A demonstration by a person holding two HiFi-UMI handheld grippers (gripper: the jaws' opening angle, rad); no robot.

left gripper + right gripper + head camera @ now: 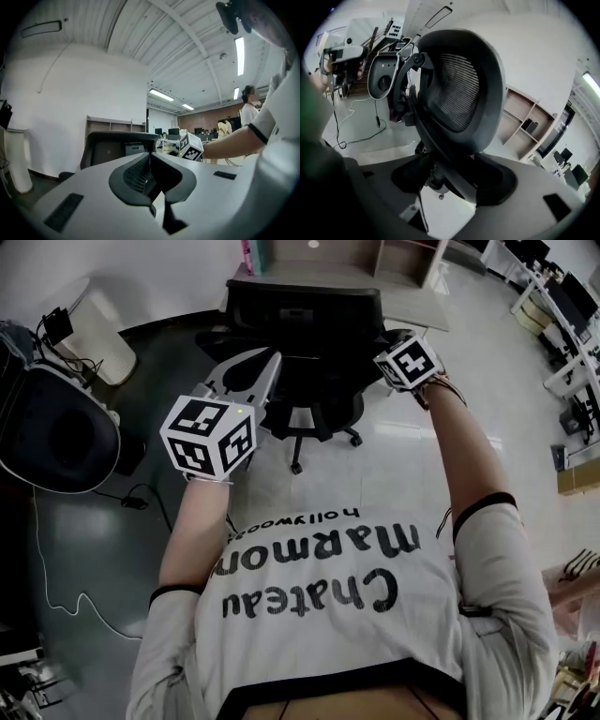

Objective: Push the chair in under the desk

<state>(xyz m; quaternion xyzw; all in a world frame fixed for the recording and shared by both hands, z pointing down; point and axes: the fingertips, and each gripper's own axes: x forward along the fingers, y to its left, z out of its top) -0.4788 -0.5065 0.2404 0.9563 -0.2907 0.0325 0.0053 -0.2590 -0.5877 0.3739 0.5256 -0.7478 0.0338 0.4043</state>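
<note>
Left tool hovers just short of the black mesh office chair, which stands ahead of both tools with the pale wooden tabletop just beyond it. Right tool sits at the backrest's edge.

Left gripper view: jaws pressed together, empty.

Right gripper view: jaws clamp the backrest's frame bar.

Pushed from that one side, the castored chair would likely swivel and meet the tabletop askew.

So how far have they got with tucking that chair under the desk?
Barely begun. Done: nothing yet; the chair stands out on the floor, its wheeled base clear of the desk. In hand: the right gripper has the chair's back frame between its jaws, though I can't tell if it clamps; the left gripper is shut and empty near the backrest. Left: the whole push.
</note>
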